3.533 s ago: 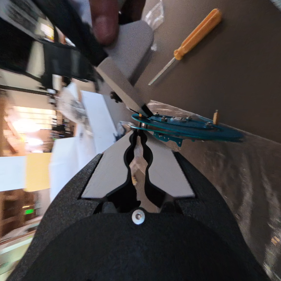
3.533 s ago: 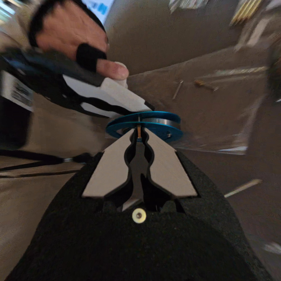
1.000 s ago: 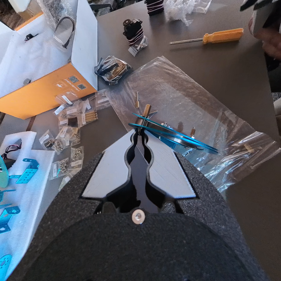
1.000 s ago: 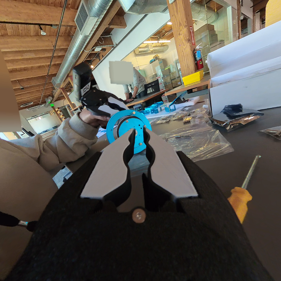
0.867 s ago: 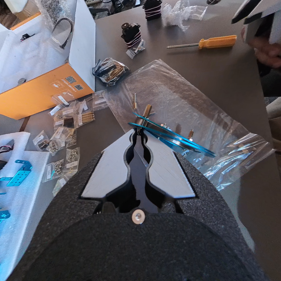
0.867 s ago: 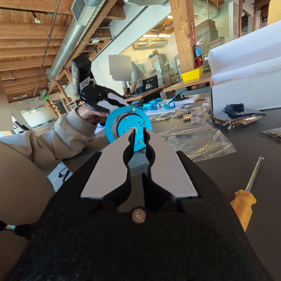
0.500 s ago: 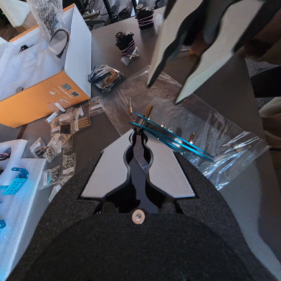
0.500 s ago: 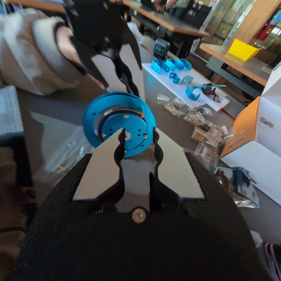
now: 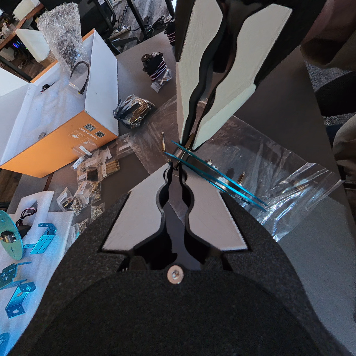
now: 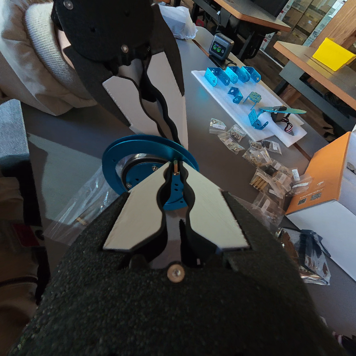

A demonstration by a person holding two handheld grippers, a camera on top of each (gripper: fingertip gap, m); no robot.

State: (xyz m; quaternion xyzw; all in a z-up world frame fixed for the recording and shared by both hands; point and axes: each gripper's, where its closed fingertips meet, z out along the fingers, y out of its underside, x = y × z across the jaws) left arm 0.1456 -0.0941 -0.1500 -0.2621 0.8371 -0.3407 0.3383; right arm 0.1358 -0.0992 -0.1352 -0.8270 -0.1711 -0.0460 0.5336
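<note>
I am gripping the blue disc [image 9: 217, 178] by its rim with my left gripper [image 9: 174, 166], above the bag [image 9: 269, 173]. My right gripper [image 10: 175, 167] is pinching a brass standoff [image 10: 175, 168] standing on the disc.

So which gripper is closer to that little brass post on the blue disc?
Right: the right gripper pinches the brass post itself; the left gripper clamps the blue disc's rim beside it.
</note>
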